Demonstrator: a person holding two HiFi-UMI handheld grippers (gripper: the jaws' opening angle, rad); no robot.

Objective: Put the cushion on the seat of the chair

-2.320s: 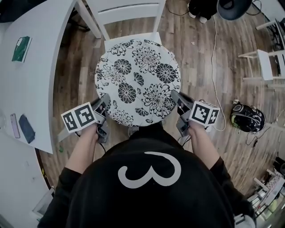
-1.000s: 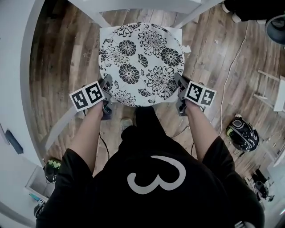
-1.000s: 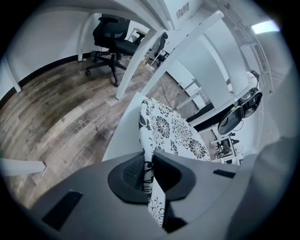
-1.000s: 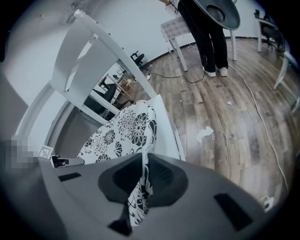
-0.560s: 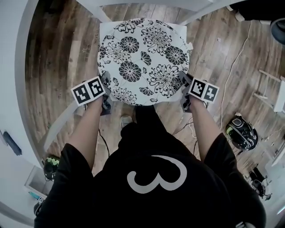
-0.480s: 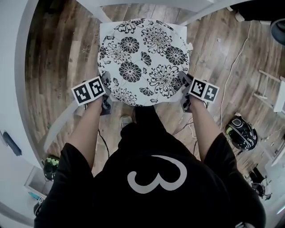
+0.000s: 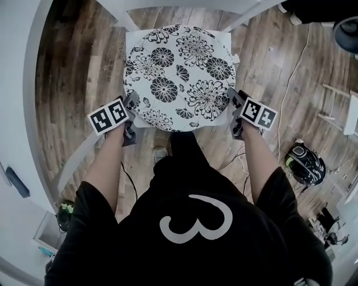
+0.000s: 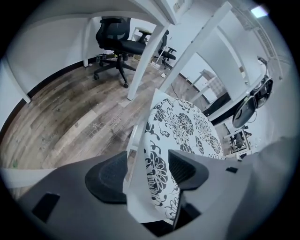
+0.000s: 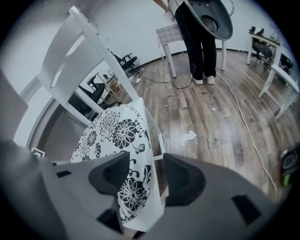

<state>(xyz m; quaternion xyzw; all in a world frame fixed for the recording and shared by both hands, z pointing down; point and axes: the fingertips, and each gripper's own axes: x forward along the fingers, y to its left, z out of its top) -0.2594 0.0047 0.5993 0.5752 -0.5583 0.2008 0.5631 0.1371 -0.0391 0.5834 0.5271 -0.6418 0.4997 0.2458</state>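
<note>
Cushion (image 7: 179, 75) rests on the seat (image 7: 130, 37), left tongs (image 8: 146, 171) and right tongs (image 9: 146, 176) opening around its near edge: best withdraw both evenly without dragging it.

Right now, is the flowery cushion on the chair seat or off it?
On it. The cushion lies spread flat over the white seat, whose corners peek out around it in the head view.

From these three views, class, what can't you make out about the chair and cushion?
Chair seat: head view, almost wholly covered by the cushion; only corners show.
Chair back: head view, cut off by the top edge.
Whether cushion and seat touch: gripper views, the cushion's near edge blocks the gap.
</note>
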